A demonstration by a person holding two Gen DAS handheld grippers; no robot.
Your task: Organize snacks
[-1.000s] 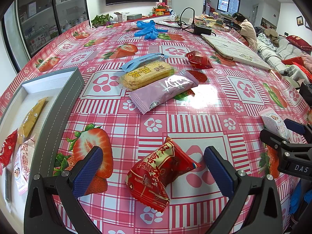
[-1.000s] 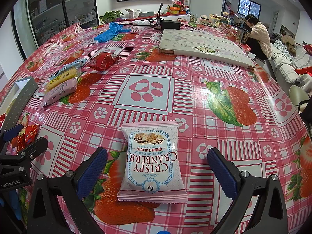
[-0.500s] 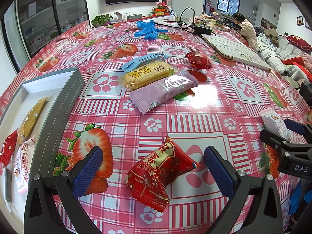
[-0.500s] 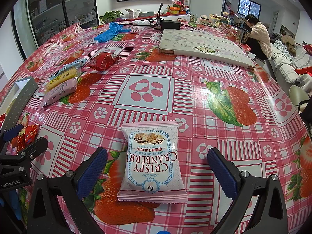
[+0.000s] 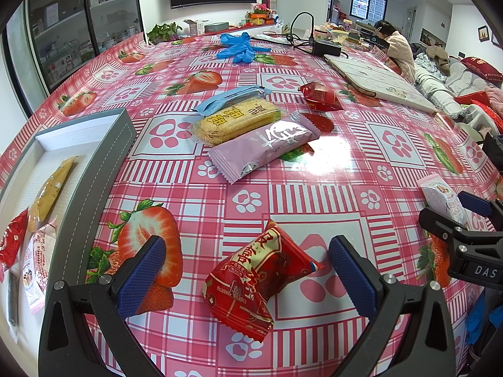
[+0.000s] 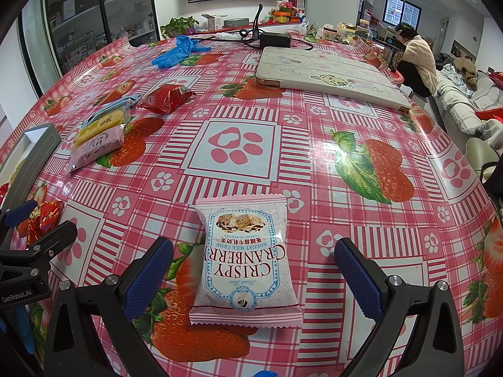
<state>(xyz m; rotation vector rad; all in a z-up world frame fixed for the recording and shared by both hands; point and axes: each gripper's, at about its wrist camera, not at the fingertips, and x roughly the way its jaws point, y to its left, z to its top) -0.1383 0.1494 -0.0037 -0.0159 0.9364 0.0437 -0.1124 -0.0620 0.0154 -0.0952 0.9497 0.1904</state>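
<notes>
- The left gripper (image 5: pixel 246 275) has its jaws spread wide, hovering low over the table (image 5: pixel 314 188) with nothing clamped.
- A red packet (image 5: pixel 256 278) lies flat on the cloth between its two blue pads (image 5: pixel 141 278); there is a clear gap to each pad, so neither touches it.
- The right gripper (image 6: pixel 253 278) is just as wide apart and also holds nothing.
- A pink cranberry packet (image 6: pixel 246 262) lies between its pads (image 6: pixel 147 278), its print facing away from the camera, with cloth showing on both sides of it.
- In the left wrist view the right gripper shows at the right edge, and a corner of the cranberry packet peeks out beside it.
- In the right wrist view the left gripper shows at the left edge, with the red packet just by its blue tip.
- A grey tray (image 5: pixel 94 169) sits at the left of the table; inside it lie a yellow packet (image 5: pixel 52 188), a red one and a pink-and-white one.
- Farther off, at mid-table, three packets lie side by side, touching: a blue one (image 5: pixel 229 97), a yellow biscuit pack (image 5: pixel 235 121) and a lilac pack (image 5: pixel 267 144) nearest.
- Another small red packet (image 5: pixel 319 95) lies to their right, apart from them.
- Blue gloves (image 5: pixel 239 47) lie at the far side, and a pale folded mat (image 6: pixel 327 73) at the far right.
- A person in a light top (image 6: pixel 415 56) sits beyond the table's far right edge.
</notes>
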